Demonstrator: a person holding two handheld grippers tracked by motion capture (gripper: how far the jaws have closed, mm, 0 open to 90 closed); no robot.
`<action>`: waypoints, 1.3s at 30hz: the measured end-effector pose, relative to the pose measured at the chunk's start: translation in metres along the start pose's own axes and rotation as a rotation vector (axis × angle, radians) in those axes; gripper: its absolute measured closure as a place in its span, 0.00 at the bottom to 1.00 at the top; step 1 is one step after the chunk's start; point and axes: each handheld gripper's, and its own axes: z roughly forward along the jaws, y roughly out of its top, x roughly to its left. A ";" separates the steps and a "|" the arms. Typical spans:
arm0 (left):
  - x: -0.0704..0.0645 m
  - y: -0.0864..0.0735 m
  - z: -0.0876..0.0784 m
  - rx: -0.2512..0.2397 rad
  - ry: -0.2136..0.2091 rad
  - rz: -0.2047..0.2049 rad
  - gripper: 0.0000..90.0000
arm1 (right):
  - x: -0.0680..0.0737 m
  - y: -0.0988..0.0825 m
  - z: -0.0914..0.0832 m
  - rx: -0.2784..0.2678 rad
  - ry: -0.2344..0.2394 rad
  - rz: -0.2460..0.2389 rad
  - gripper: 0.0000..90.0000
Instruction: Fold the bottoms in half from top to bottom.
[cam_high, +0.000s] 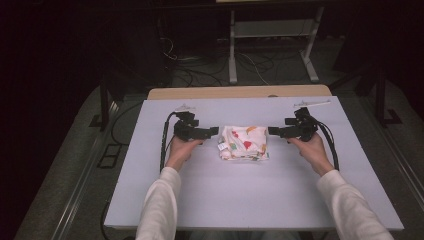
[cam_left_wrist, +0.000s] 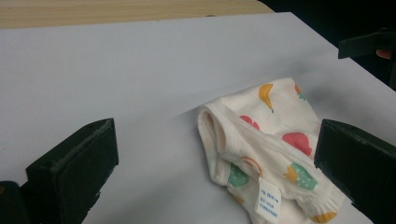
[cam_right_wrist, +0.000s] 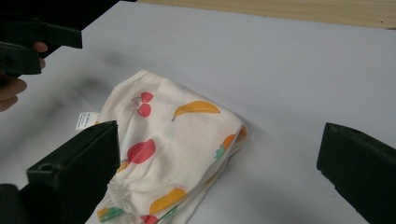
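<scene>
Both claws are held open, nothing between the jaws. Left claw (cam_high: 214, 131) is seen in the high view just left of the folded cloth (cam_high: 244, 142), tips pointed right toward it but apart from it; right claw (cam_high: 272, 131) is mirrored on the other side, tips pointed left, also apart. Each is held level w/ the tabletop, slightly above it, approx. at the height of the cloth's far edge.

Left hand (cam_high: 180, 150) is wrapped under its claw body, forearm in a white sleeve coming in from the bottom edge; right hand (cam_high: 312, 147) is posed the same, sleeve angled in from the bottom right. A black cable is looped back from each claw along the wrist.

Cloth is laid at the tabletop's centre, folded into a small bundle: cream fabric w/ fruit print (bananas, cherries, strawberries). In the left claw view its rolled hem and a white label (cam_left_wrist: 268, 199) are seen at the near corner, beside the right-hand jaw. In the right claw view the cloth (cam_right_wrist: 173, 149) is seen partly behind the left-hand jaw, w/ the other claw at top left.

Tabletop (cam_high: 250, 195) is pale grey-white, w/ a wooden strip (cam_high: 240, 92) along the far edge. Room beyond is dark; cables on the floor and white frame legs (cam_high: 232, 55) are made out at the back.
</scene>
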 end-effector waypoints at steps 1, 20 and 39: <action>0.000 0.000 -0.002 -0.004 0.000 -0.001 0.00 | 0.000 -0.001 -0.001 -0.001 0.001 0.003 0.00; -0.007 -0.020 -0.035 -0.040 0.004 0.029 0.00 | 0.007 -0.020 -0.030 -0.029 0.006 -0.010 0.00; -0.016 -0.052 -0.060 -0.068 0.010 0.054 0.00 | 0.019 -0.057 -0.045 -0.022 0.000 -0.011 0.00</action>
